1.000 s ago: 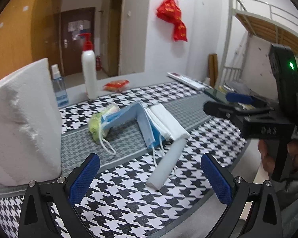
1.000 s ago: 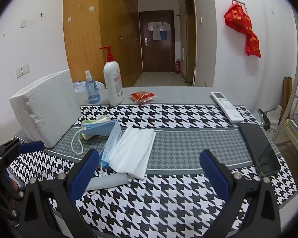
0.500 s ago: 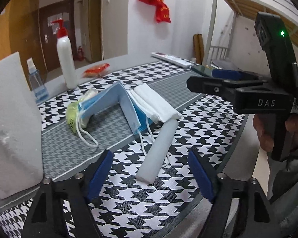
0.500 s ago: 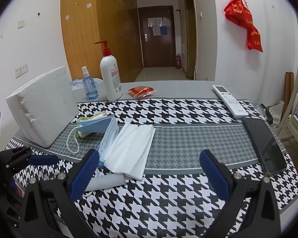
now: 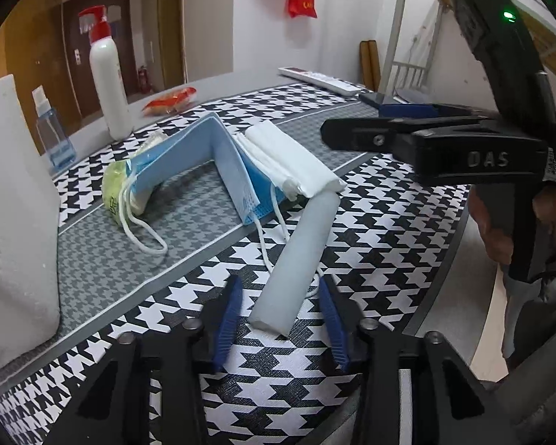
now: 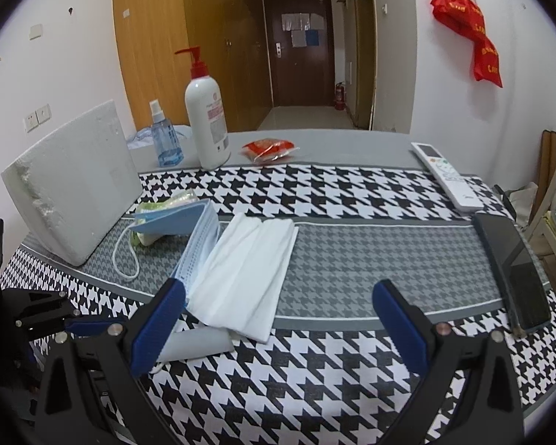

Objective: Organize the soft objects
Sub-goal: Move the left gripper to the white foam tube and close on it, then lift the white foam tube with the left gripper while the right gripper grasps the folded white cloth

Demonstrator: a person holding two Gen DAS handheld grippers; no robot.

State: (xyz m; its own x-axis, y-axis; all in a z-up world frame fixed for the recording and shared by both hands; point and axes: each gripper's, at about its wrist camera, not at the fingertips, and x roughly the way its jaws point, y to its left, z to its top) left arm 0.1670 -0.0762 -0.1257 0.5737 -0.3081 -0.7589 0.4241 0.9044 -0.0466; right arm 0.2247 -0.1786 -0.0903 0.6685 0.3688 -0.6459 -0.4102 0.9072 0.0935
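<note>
The pale foam strip point(image 5: 301, 256) lies flat on the houndstooth tabletop point(image 5: 381, 222), its long axis running from between the left gripper point(image 5: 280, 313) fingers away toward the white folded cloth point(image 5: 296, 161), where its far end tucks under. Those fingers are closing around its near end with small gaps still showing at both pads. The right wrist view shows the strip point(image 6: 200, 345) mostly hidden behind the left finger of the right gripper point(image 6: 281, 328), whose fingers are spread wide, holding nothing.
</note>
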